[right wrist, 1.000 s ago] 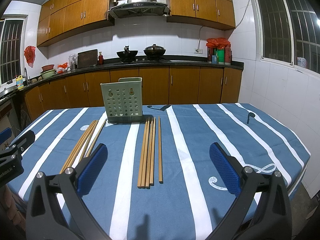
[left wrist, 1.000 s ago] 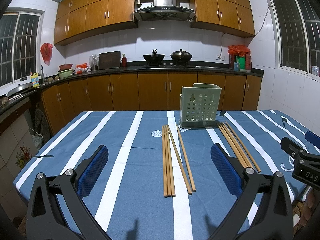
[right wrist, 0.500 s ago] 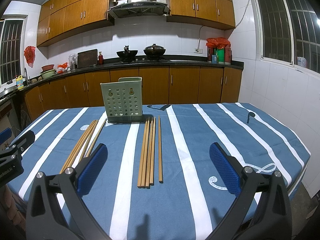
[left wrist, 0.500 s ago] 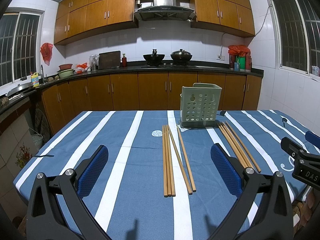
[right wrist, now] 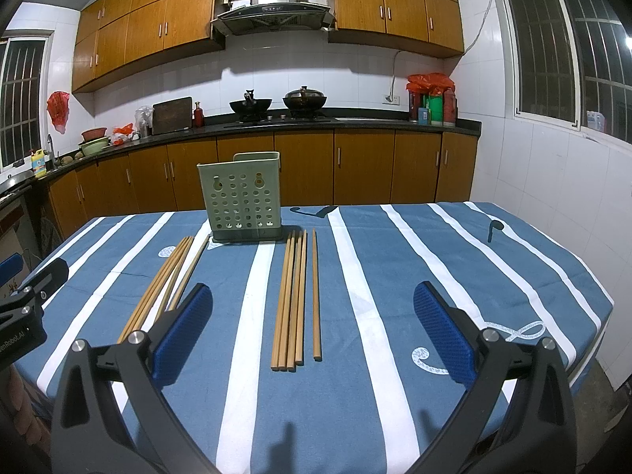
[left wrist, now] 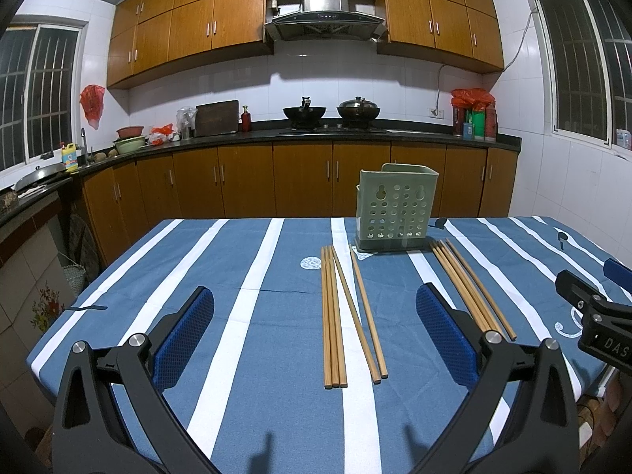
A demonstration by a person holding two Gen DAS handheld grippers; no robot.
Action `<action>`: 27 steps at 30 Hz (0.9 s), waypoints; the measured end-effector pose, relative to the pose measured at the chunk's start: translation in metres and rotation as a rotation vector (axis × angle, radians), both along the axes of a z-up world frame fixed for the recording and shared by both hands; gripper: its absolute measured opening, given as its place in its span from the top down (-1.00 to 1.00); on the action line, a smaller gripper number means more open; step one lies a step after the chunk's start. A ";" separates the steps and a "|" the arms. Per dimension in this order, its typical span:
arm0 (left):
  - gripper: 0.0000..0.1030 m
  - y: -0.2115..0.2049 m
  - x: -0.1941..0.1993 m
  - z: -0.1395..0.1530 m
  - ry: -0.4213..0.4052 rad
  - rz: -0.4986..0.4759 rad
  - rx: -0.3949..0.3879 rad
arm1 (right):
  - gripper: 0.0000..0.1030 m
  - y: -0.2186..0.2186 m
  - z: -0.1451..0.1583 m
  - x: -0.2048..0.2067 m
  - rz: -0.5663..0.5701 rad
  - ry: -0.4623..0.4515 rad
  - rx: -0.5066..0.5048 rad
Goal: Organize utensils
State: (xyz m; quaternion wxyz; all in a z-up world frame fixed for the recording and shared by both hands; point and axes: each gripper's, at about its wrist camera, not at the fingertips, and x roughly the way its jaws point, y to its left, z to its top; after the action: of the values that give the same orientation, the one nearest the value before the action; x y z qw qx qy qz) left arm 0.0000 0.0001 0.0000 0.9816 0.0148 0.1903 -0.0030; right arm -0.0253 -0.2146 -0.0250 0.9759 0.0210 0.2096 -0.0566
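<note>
A pale green perforated utensil holder (left wrist: 397,207) (right wrist: 244,197) stands upright at the far middle of the table. Two groups of wooden chopsticks lie flat in front of it. The left group (left wrist: 333,316) (right wrist: 158,288) lies ahead of my left gripper (left wrist: 316,335), which hangs open and empty over the near edge. The right group (left wrist: 470,284) (right wrist: 294,296) lies ahead of my right gripper (right wrist: 312,333), also open and empty. Each gripper's black body shows at the side of the other's view: the right gripper (left wrist: 592,316), the left gripper (right wrist: 27,308).
The table wears a blue cloth with white stripes (left wrist: 245,276) (right wrist: 434,256). Behind it runs a kitchen counter with wooden cabinets (left wrist: 300,177), two woks on a stove (right wrist: 276,102), and barred windows on both side walls.
</note>
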 end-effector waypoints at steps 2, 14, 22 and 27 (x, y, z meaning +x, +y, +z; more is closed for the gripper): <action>-0.97 0.000 0.000 0.000 0.001 0.000 0.000 | -0.93 0.000 0.000 0.000 0.000 0.000 0.000; -0.97 0.001 0.001 -0.001 0.006 0.006 0.003 | -0.93 -0.001 0.000 0.001 0.002 0.007 0.004; -0.97 0.023 0.029 -0.016 0.138 0.060 0.010 | -0.93 -0.026 -0.024 0.032 -0.027 0.151 0.102; -0.89 0.033 0.053 -0.026 0.213 0.088 0.045 | -0.60 -0.042 -0.044 0.057 -0.040 0.250 0.186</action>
State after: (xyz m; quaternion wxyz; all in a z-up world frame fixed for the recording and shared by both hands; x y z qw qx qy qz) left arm 0.0526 0.0329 -0.0263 0.9545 0.0281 0.2938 0.0427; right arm 0.0317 -0.2564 -0.0690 0.9347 0.1082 0.3335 -0.0587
